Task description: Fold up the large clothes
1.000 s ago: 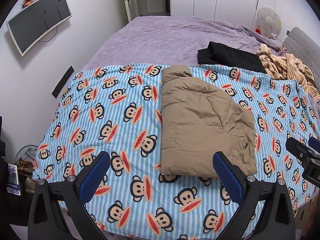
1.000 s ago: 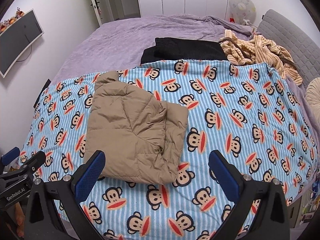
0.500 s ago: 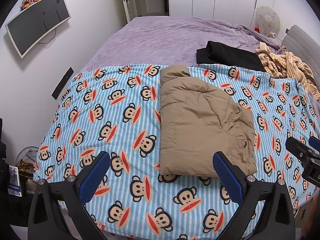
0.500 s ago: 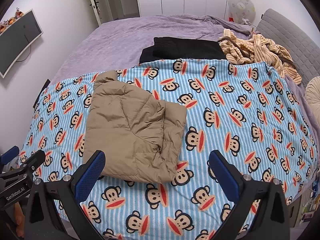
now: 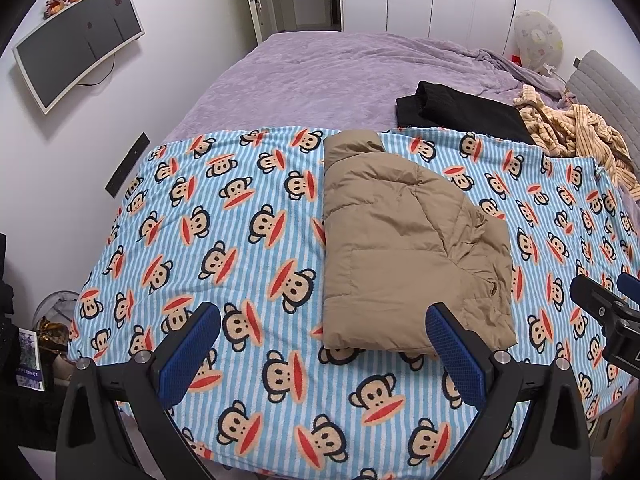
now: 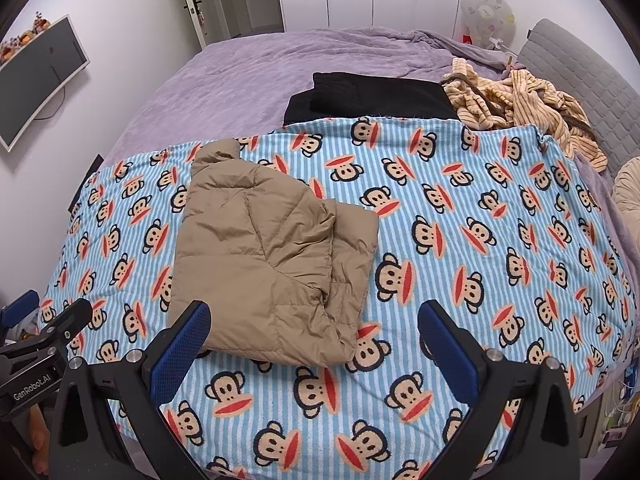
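Observation:
A tan puffer jacket (image 5: 404, 248) (image 6: 272, 256) lies folded into a compact block on the blue striped monkey-print blanket (image 5: 240, 240) (image 6: 480, 240). My left gripper (image 5: 320, 356) hovers open above the blanket's near edge, with its right pad just in front of the jacket's near hem. My right gripper (image 6: 312, 352) is open too, held back from the jacket's near right corner. Neither holds anything. Each gripper shows at the edge of the other's view.
A folded black garment (image 6: 372, 96) and a crumpled beige striped garment (image 6: 516, 100) lie beyond the blanket on the purple bedspread (image 5: 340, 72). A grey headboard (image 6: 584, 76) is at the right, a wall monitor (image 5: 76, 64) at the left, and clutter (image 5: 36, 344) on the floor.
Both grippers have drifted slightly, so the jacket sits a little lower and to the left in both views. The jacket itself has not moved, and both grippers stay open.

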Motion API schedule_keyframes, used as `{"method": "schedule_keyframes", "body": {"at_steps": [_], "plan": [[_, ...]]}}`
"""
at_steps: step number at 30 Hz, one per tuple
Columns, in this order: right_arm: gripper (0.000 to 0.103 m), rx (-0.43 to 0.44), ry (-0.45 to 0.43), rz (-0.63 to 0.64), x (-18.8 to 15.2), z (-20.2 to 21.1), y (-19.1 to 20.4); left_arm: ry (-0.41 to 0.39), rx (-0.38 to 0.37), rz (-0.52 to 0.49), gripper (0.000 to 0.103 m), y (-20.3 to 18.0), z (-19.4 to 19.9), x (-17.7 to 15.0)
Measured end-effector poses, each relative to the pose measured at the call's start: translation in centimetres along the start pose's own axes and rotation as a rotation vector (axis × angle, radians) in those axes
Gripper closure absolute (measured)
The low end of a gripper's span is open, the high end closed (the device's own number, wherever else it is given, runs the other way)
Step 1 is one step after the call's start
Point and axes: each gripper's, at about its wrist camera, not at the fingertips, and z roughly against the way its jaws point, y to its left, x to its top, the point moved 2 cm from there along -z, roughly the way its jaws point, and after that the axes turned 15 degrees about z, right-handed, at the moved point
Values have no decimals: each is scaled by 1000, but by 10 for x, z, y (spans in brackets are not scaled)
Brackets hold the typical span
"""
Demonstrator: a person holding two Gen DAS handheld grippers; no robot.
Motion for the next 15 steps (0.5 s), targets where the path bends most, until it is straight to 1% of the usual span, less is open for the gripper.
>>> {"method": "schedule_keyframes", "body": {"at_steps": [15], "plan": [[0, 2, 0, 5, 1, 0, 1, 0, 1, 0, 0, 0, 0, 0]]}}
